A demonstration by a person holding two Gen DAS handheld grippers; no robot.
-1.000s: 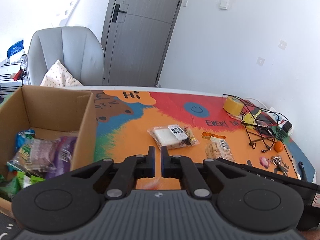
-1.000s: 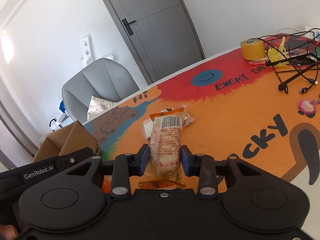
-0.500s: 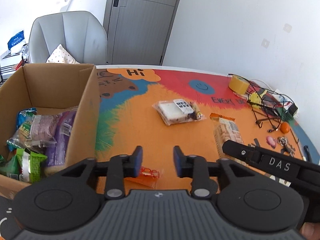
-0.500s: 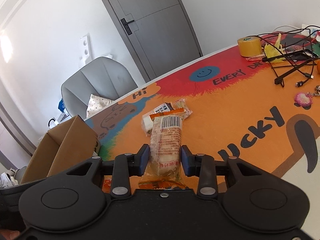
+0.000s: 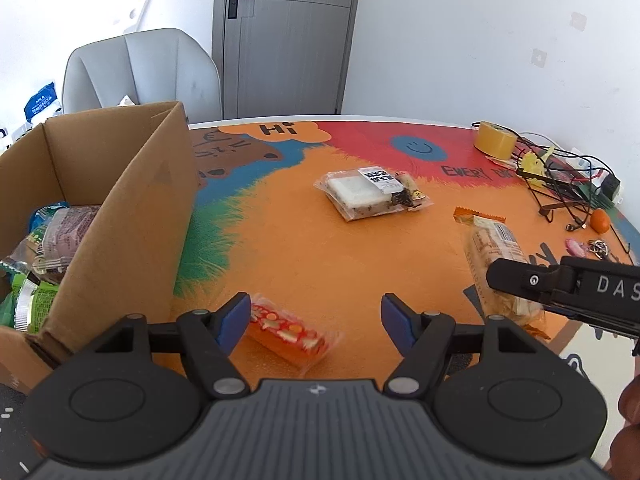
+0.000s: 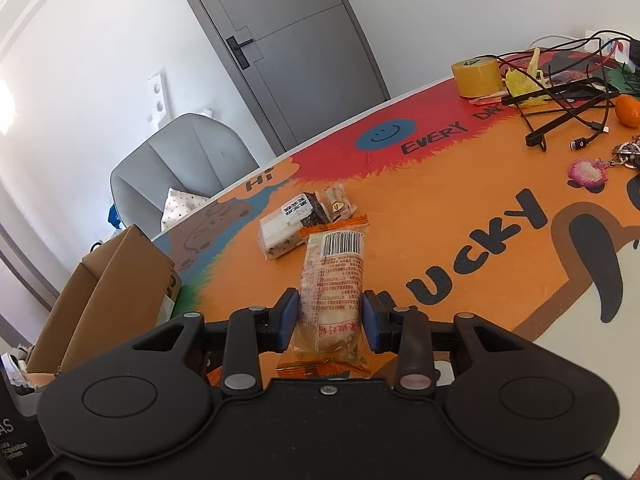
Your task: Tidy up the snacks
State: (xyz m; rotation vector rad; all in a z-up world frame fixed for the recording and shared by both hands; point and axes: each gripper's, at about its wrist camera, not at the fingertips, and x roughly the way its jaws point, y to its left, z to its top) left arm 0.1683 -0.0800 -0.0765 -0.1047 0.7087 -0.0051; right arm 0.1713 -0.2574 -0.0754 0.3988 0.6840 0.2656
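**Two grippers over the snack table**

The left gripper [image 5: 316,316] has just been spreading its jaws — a small red-and-orange snack packet [image 5: 289,333] lies on the orange mat between them, untouched. At ten o'clock stands the cardboard box [image 5: 132,208], wrapped snacks inside. The right gripper [image 6: 330,322] clamps a long barcoded snack bar [image 6: 334,280] — a clear-wrapped rice cake pack [image 6: 286,226] lies beyond at eleven o'clock.
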